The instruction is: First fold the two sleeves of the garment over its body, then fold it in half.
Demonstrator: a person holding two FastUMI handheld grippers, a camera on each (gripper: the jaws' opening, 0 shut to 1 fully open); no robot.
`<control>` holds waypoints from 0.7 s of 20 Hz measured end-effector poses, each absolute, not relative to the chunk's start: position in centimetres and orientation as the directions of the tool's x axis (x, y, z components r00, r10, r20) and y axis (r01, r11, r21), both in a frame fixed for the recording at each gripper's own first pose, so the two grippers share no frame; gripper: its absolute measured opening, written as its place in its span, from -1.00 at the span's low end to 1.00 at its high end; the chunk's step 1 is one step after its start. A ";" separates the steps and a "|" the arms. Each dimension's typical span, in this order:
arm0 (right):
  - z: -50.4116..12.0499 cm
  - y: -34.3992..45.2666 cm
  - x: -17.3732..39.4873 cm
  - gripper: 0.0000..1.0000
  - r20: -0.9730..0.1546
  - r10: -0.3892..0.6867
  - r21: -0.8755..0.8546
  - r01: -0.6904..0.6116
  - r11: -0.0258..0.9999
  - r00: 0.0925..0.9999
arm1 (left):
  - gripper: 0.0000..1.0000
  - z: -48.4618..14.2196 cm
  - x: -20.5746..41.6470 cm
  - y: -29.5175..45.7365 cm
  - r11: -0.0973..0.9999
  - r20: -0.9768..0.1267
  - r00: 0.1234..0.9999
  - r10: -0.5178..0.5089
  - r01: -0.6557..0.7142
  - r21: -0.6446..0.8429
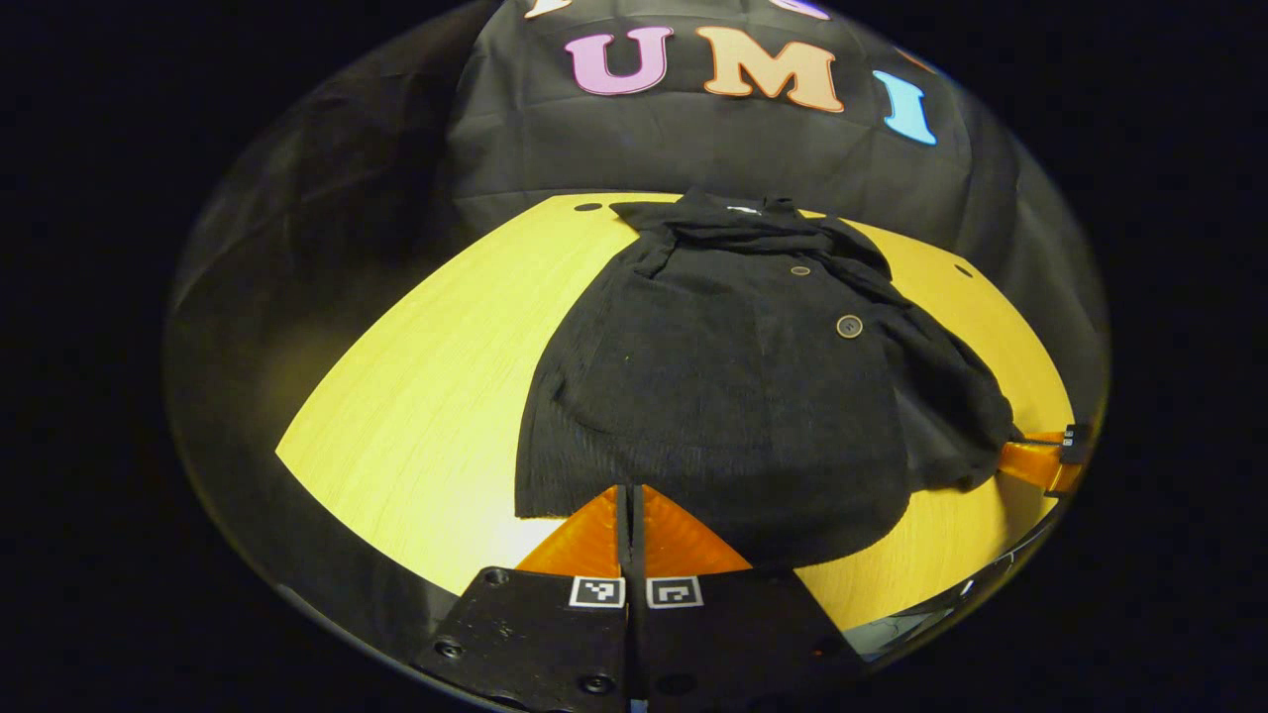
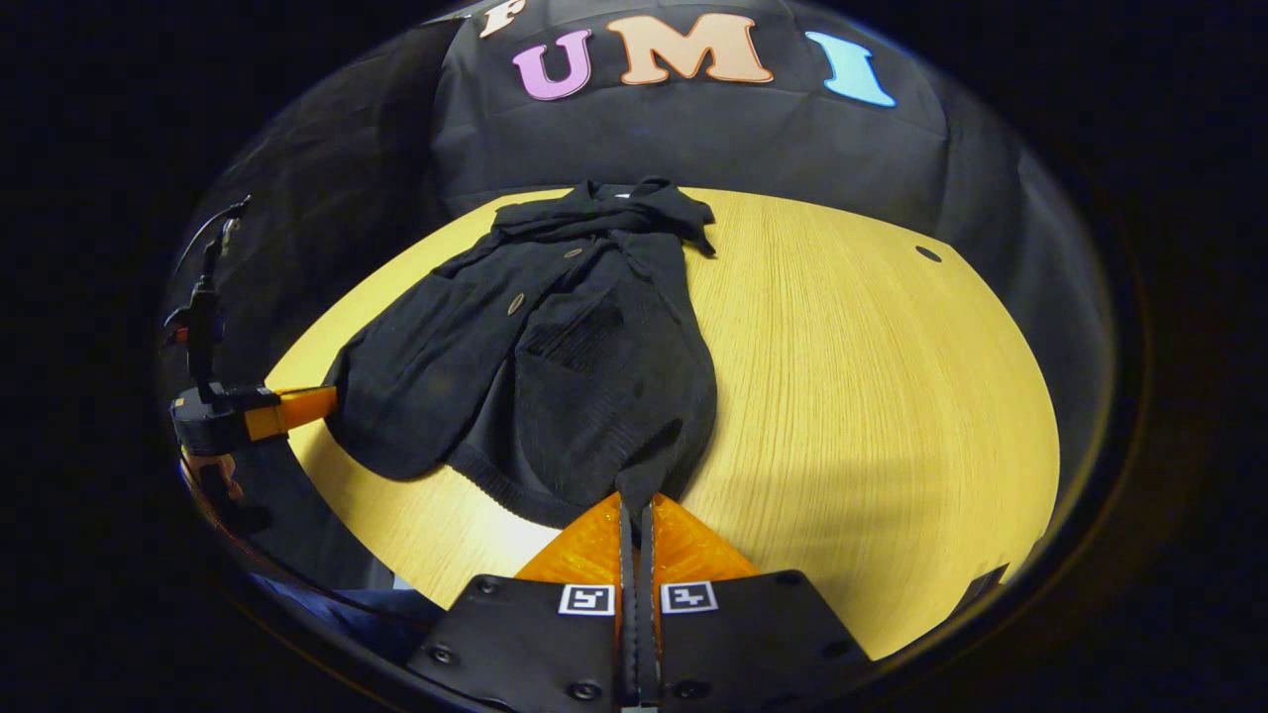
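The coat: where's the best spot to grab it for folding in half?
Probably the bottom hem of the coat, one corner per gripper, coming in from the table's near edge. It lies flat with collar far away, so the hem can lift up toward the collar.

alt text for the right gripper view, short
A black buttoned garment lies on a yellow wooden table, its near hem pinched between the closed fingers of the right gripper at the bottom of the view. At the left edge, the left gripper meets the garment's other hem corner.
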State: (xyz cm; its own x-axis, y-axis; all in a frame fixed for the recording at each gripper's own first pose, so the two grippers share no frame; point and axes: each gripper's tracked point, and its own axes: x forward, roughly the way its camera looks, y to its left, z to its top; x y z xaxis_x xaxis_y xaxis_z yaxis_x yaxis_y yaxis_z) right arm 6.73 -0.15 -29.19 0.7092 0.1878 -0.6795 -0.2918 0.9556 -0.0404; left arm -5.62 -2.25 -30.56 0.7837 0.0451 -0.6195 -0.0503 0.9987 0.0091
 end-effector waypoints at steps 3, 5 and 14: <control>-27.8 -0.1 7.2 -0.94 -0.662 0.201 -0.017 -0.283 0.959 0.722 | -1.00 -29.2 -4.8 -2.3 0.999 -0.602 0.798 0.031 -0.045 -0.007; -26.6 0.0 7.7 -0.94 -0.645 0.211 -0.009 -0.283 0.959 0.735 | -1.00 -27.9 -4.0 -2.4 0.999 -0.584 0.811 0.022 -0.040 -0.018; -18.8 1.7 13.0 -0.94 -0.527 0.257 -0.048 -0.330 0.943 0.810 | -1.00 -20.0 2.6 -2.2 0.995 -0.460 0.888 0.018 -0.061 -0.078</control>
State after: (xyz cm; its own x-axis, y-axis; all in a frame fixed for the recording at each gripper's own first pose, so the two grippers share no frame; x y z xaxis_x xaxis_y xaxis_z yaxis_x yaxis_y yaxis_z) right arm 12.99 1.67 -18.79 0.8103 0.2565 -0.5269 -0.3297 0.9428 -0.0481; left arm 2.59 -2.19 -19.96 0.8876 0.0179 -0.4602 -0.0607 0.9951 -0.0784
